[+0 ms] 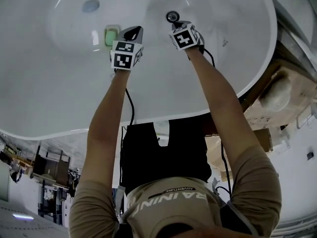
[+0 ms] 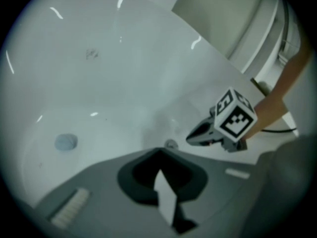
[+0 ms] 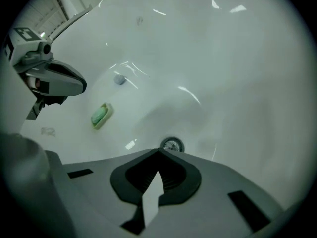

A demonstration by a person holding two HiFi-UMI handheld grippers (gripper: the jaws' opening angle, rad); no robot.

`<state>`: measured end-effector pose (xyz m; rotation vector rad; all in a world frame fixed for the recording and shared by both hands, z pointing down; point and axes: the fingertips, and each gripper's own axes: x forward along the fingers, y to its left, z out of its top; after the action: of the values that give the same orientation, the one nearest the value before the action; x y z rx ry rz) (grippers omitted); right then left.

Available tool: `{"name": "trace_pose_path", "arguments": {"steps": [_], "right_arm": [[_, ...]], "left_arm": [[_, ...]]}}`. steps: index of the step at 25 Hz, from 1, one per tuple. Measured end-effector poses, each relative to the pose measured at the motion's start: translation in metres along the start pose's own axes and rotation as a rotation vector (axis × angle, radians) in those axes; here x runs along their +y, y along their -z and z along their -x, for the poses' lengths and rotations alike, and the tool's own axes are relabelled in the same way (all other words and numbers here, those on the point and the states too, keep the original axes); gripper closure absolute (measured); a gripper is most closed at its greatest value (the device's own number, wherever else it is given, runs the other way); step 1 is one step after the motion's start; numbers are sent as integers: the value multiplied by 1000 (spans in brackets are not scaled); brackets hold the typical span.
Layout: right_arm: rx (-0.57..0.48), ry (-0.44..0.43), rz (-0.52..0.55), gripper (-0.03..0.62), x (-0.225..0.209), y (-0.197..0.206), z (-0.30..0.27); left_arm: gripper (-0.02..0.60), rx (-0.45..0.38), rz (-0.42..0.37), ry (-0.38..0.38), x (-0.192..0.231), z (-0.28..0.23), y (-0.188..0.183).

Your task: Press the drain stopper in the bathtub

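The round chrome drain stopper sits in the floor of the white bathtub. My right gripper hangs just short of the stopper with its jaws shut on nothing. In the right gripper view the stopper shows directly beyond the closed tips of the right gripper. My left gripper is beside it to the left, also shut and empty. In the left gripper view the stopper lies just past the tips of the left gripper, with the right gripper to its right.
A green soap on a pale dish lies on the tub floor left of the left gripper. A grey-blue round cap sits farther away. The tub's rim curves in front of the person. Wooden and wrapped items stand outside at the right.
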<state>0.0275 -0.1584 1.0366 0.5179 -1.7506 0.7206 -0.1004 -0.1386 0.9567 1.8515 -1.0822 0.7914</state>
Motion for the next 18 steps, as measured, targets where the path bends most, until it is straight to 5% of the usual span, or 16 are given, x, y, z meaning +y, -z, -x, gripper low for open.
{"name": "trace_pose_path", "arguments": {"steps": [6, 18], "right_arm": [[-46, 30, -67, 586, 2, -39, 91], [-159, 31, -329, 586, 51, -35, 264]], "left_arm": [[580, -24, -27, -12, -16, 66, -54], [580, -82, -34, -31, -78, 183, -125]]}}
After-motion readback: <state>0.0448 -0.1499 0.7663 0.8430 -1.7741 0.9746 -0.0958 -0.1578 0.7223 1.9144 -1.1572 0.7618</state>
